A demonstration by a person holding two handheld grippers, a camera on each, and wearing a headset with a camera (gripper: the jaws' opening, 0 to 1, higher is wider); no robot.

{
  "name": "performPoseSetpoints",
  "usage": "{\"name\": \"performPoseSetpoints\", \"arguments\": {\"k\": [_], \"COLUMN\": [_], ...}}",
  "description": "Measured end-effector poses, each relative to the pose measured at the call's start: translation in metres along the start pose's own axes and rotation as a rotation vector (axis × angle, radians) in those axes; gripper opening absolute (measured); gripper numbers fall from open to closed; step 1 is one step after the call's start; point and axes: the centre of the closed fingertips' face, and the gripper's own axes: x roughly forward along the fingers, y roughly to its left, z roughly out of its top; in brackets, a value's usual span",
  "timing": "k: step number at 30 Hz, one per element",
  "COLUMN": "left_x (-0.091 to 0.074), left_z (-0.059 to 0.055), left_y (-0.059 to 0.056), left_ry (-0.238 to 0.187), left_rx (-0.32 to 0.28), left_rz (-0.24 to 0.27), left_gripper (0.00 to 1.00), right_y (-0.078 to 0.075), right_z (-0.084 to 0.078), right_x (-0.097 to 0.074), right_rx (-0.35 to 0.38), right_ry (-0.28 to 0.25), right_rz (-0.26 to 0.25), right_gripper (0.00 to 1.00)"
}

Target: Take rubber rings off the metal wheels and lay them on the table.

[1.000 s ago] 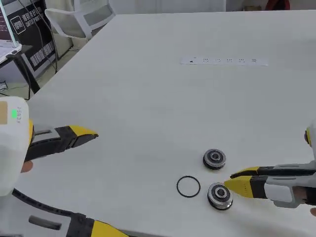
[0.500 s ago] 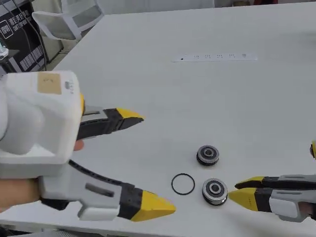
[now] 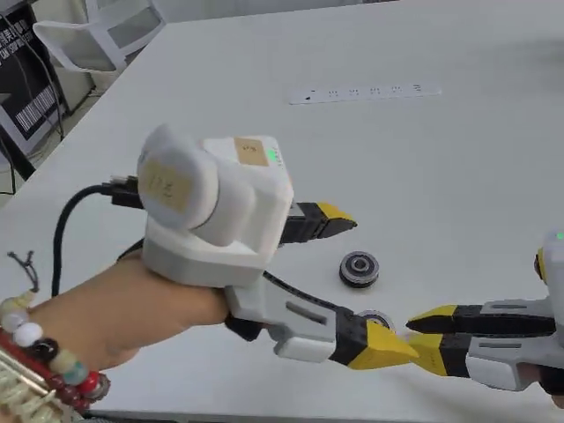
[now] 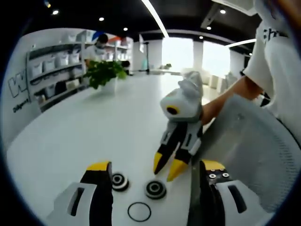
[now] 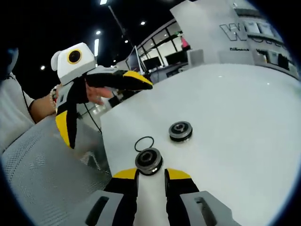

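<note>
Two metal wheels with black rubber rims lie flat on the white table [image 3: 423, 176]: the far wheel [image 3: 359, 267] [image 4: 119, 181] [image 5: 180, 130] and the near wheel [image 3: 375, 318] [image 4: 155, 189] [image 5: 149, 160]. A loose black rubber ring [image 4: 139, 211] [image 5: 144, 143] lies beside them. My left gripper [image 3: 370, 282] [image 4: 155, 166] [image 5: 107, 113] hovers wide open over the wheels, and its lower jaw hides part of the near wheel in the head view. My right gripper [image 3: 423, 333] [image 5: 151, 175] [image 4: 165, 168] is narrowly open, its tips just short of the near wheel, holding nothing.
A white power strip [image 3: 366, 92] lies flat farther back on the table. A white chair [image 3: 97, 40] stands past the table's far left corner. The table's near edge runs just below the grippers. A person in white sits behind the right gripper [image 4: 268, 75].
My left gripper has swept right from the table's left side to hover over the wheels. The right gripper has barely moved. The head camera has shifted.
</note>
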Motion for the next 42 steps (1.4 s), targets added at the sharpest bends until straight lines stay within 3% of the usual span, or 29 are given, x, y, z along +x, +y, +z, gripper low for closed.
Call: {"name": "performPoseSetpoints", "arguments": {"k": [3, 6, 8, 12, 16, 19, 22, 28, 42], "left_x": [0.008, 0.011, 0.015, 0.020, 0.026, 0.029, 0.030, 0.030, 0.030], "left_z": [-0.015, -0.028, -0.037, -0.050, -0.055, -0.064, -0.068, -0.067, -0.068], "left_y": [0.004, 0.007, 0.009, 0.005, 0.002, -0.001, -0.001, 0.005, 0.005], "left_ry": [0.011, 0.043, 0.065, 0.086, 0.092, 0.131, 0.144, 0.128, 0.123], "left_rx": [-0.041, 0.029, 0.019, -0.027, -0.025, -0.071, -0.055, -0.036, 0.036], "left_rz": [-0.009, 0.014, 0.023, 0.009, 0.001, -0.016, 0.000, 0.028, 0.040], "left_gripper": [0.66, 0.53, 0.48, 0.42, 0.32, 0.29, 0.29, 0.23, 0.21], "right_y": [-0.001, -0.002, -0.002, -0.001, -0.003, -0.002, -0.002, -0.004, -0.005], "right_z": [-0.002, -0.004, -0.005, -0.006, -0.007, -0.007, -0.007, -0.008, -0.008], "right_x": [0.001, 0.004, 0.005, 0.008, 0.011, 0.013, 0.013, 0.014, 0.017], "right_rx": [-0.023, -0.055, -0.066, -0.090, -0.113, -0.139, -0.158, -0.209, -0.277], "right_ry": [0.011, 0.027, 0.033, 0.043, 0.052, 0.054, 0.053, 0.069, 0.096], "right_rz": [-0.003, -0.006, -0.005, -0.004, -0.006, -0.006, -0.008, -0.019, -0.025], "right_gripper": [0.20, 0.20, 0.20, 0.20, 0.20, 0.19, 0.19, 0.17, 0.16]}}
